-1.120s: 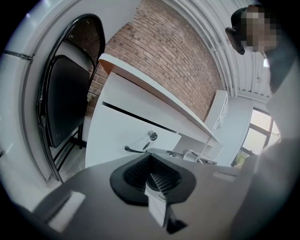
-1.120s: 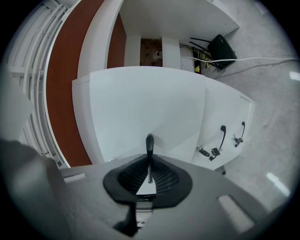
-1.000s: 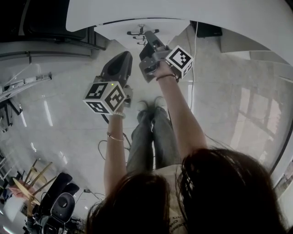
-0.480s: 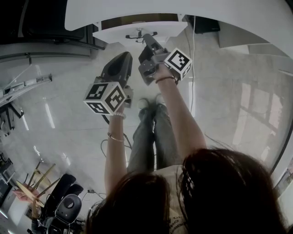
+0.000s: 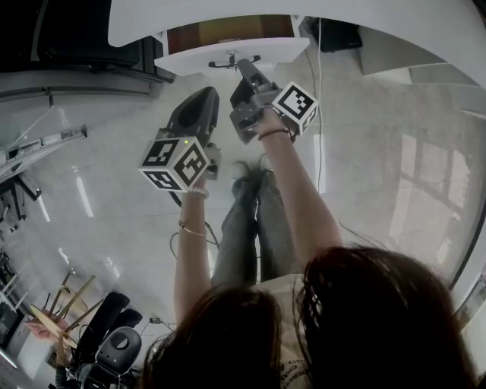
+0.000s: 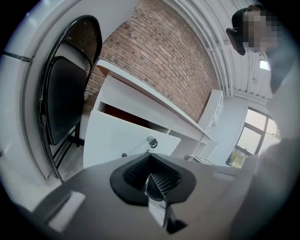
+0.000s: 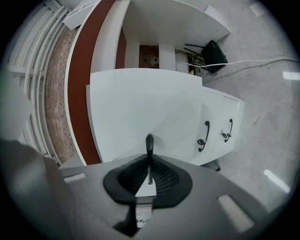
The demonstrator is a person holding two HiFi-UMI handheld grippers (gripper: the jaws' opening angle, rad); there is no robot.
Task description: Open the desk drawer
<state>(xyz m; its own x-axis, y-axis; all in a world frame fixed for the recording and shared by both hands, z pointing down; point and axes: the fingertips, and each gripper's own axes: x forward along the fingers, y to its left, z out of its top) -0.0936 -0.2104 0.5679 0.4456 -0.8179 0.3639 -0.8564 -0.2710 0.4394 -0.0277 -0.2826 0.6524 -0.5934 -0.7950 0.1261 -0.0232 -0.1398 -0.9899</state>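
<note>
Two sets of tongs are on my screens, one in each of the person's hands. The right tongs (image 7: 149,174) are pinching the black drawer handle (image 7: 149,142), which stands thin and upright between the pads in the right gripper view. Behind it spreads the white front of the desk drawer (image 7: 145,103), with a brown strip of its inside showing along the left edge. To the right of the drawer I see a white cabinet front (image 7: 218,112) carrying two black handles. From the head view the right tongs (image 5: 241,65) reach forward and up to the handle (image 5: 230,58). The drawer (image 5: 228,47) stands partly out from under the white counter (image 5: 380,23), its brown interior open to the camera. The left tongs (image 5: 201,102) hang lower and to the left, apart from the drawer and well above the pale glossy floor (image 5: 114,197). In the left gripper view the left tongs (image 6: 151,178) are pressed together with nothing between them. They point towards the drawer's white front (image 6: 122,138), which sits out from the counter (image 6: 140,89). A black folding chair (image 6: 65,98) stands at the left and a brick wall (image 6: 154,51) rises behind
</note>
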